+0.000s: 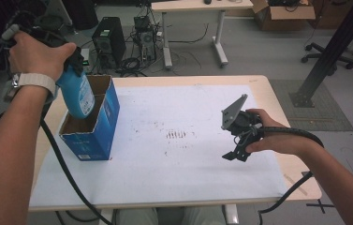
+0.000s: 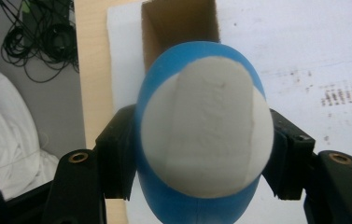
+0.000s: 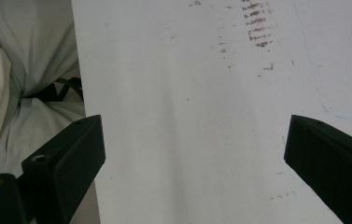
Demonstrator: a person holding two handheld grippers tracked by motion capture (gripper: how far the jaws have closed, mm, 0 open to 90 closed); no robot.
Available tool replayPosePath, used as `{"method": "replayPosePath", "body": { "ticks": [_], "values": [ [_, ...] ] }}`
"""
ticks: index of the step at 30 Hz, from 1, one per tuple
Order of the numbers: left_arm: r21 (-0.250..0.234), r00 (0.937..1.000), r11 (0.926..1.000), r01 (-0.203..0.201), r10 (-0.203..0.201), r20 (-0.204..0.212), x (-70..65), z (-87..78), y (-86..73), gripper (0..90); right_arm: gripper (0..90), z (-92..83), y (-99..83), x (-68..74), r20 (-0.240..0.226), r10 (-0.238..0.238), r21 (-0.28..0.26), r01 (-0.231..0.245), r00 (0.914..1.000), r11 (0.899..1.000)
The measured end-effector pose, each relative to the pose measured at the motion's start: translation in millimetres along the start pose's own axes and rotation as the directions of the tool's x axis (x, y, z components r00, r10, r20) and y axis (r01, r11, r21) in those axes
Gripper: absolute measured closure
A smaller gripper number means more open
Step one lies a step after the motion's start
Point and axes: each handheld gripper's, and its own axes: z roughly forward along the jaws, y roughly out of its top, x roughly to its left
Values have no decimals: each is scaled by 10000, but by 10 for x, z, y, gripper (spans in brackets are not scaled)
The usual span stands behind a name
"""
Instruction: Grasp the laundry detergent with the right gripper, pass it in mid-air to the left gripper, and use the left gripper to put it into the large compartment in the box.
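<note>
Left hand-held gripper (image 2: 201,186): you clamp the blue bottle (image 1: 77,93) base-down over the open blue box (image 1: 92,123), ready for lowering inside | right hand-held gripper (image 1: 239,140): released, idle well right of box on desk (image 1: 263,89).

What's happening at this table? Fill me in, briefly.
A person is working with tongs in each hand. The left tongs are shut on a blue bottle, holding it over the open top of a blue cardboard box at the left of the table. The right tongs are open and hold nothing, above the white sheet.
</note>
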Motion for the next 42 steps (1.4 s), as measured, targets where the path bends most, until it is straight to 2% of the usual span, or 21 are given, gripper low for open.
{"method": "replayPosePath", "body": {
  "ticks": [11,20,24,32,42],
  "values": [
    [-70,9994,9999,114,-112,331,41,454,-141,380,51,16,-22,1,29,106,-83,-106,9999,9999],
    [-124,9993,9999,96,-92,376,54,786,-241,380,51,42,-69,1,7,276,-169,-276,9996,9995],
    [-70,9994,10000,15,-13,343,40,924,-279,380,53,55,-70,1,-16,273,-105,-273,9996,9996],
    [210,9986,9998,-77,66,534,26,1237,-359,380,55,69,-65,0,-41,334,-119,-335,9994,9994],
    [362,9982,9993,-106,84,590,35,1442,-428,380,56,80,-75,-7,-80,415,-86,-415,9991,9991]
  ]
}}
